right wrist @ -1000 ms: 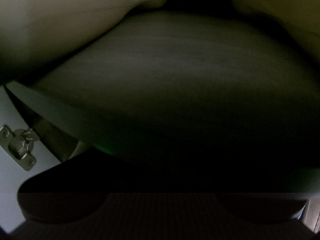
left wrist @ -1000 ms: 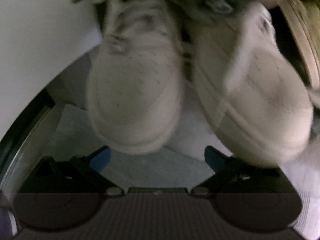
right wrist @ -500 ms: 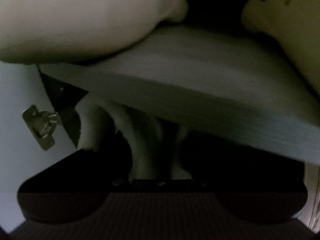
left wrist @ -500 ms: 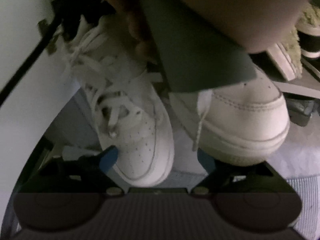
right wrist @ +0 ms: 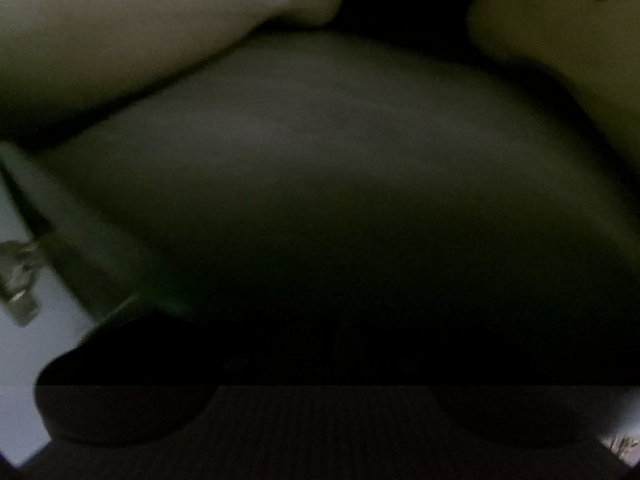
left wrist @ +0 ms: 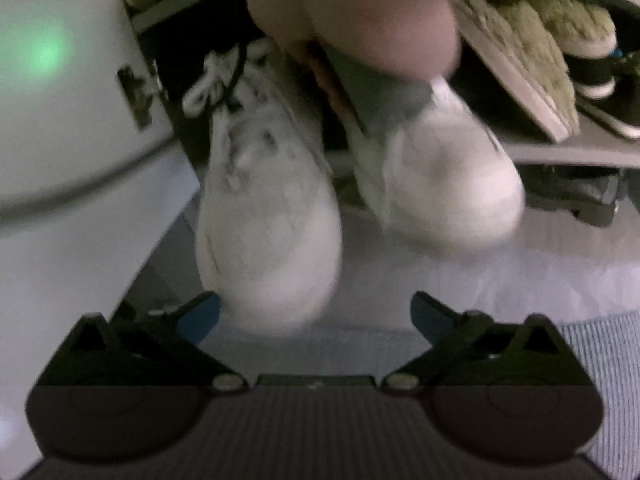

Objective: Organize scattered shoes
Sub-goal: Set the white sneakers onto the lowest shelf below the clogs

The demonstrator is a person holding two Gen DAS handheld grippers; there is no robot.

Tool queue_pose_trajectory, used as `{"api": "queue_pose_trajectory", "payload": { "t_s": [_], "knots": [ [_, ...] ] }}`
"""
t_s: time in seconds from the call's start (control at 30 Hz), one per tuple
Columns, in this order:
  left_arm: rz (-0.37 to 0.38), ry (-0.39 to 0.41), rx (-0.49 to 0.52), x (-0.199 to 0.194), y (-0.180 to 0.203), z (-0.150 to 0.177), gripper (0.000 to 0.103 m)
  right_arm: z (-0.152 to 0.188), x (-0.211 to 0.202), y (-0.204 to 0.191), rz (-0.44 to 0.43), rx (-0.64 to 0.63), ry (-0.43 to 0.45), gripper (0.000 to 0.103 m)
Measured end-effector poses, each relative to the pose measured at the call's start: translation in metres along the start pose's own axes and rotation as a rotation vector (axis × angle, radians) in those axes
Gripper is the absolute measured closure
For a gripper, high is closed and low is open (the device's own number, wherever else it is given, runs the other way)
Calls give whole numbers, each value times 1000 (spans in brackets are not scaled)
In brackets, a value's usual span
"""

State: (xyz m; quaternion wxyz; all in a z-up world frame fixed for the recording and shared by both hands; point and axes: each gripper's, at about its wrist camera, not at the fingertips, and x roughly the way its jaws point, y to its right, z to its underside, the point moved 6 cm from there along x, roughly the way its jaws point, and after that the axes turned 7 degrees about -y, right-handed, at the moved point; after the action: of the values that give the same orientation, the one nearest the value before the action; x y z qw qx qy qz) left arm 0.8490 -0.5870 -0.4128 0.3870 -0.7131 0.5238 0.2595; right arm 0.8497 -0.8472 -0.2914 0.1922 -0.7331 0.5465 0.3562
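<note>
Left gripper (left wrist: 316, 312): my jaws stand spread wide, having just opened further, blue pads apart with nothing pinched between them. The toe of the left white sneaker (left wrist: 268, 216) pokes down between the pads, close by the left pad, though blur hides whether they touch. The right white sneaker (left wrist: 444, 172) sits beside it, toe toward me, a little farther back. Both rest at the open foot of a shoe cabinet, white door (left wrist: 60, 120) swung out at left. A forearm with a grey sleeve (left wrist: 384, 88) crosses over the right sneaker. On the grey shelf (left wrist: 568, 156) behind, fuzzy olive slippers (left wrist: 532, 52) lean (black-and-white shoes past them).

Right gripper: view nearly black, fingers hidden in shadow; I cannot tell their state. A dark grey board (right wrist: 320, 168) fills the frame, pale shoes above it, a metal hinge (right wrist: 18, 280) at left.
</note>
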Motion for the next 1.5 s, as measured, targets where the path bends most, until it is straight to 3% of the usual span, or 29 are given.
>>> {"api": "queue_pose_trajectory", "payload": {
  "t_s": [0.17,0.33,0.47,0.67,0.9,0.97,1.03,1.3,1.5],
  "knots": [
    [-7,-81,-94,39,20,-11,0,-5,7,-6,16,-13,5,69],
    [46,-79,-249,49,24,-27,0,-10,12,-9,-2,9,13,68],
    [24,-101,-324,53,17,-31,5,-14,15,-7,-33,54,24,67],
    [-10,-98,-308,47,8,-37,6,-24,22,-4,-44,82,21,65],
    [11,-106,-277,47,-4,-32,13,-29,21,-1,-151,88,12,48],
    [-5,-100,-267,48,-6,-32,12,-31,22,-2,-172,89,27,38],
    [-25,-73,-243,47,-9,-35,9,-33,23,-7,-204,90,49,17],
    [-10,-31,-167,48,-17,-36,9,-34,18,-12,-221,-25,148,17],
    [5,-26,-135,47,-24,-33,10,-30,-2,3,-230,-47,143,17]
  ]
}}
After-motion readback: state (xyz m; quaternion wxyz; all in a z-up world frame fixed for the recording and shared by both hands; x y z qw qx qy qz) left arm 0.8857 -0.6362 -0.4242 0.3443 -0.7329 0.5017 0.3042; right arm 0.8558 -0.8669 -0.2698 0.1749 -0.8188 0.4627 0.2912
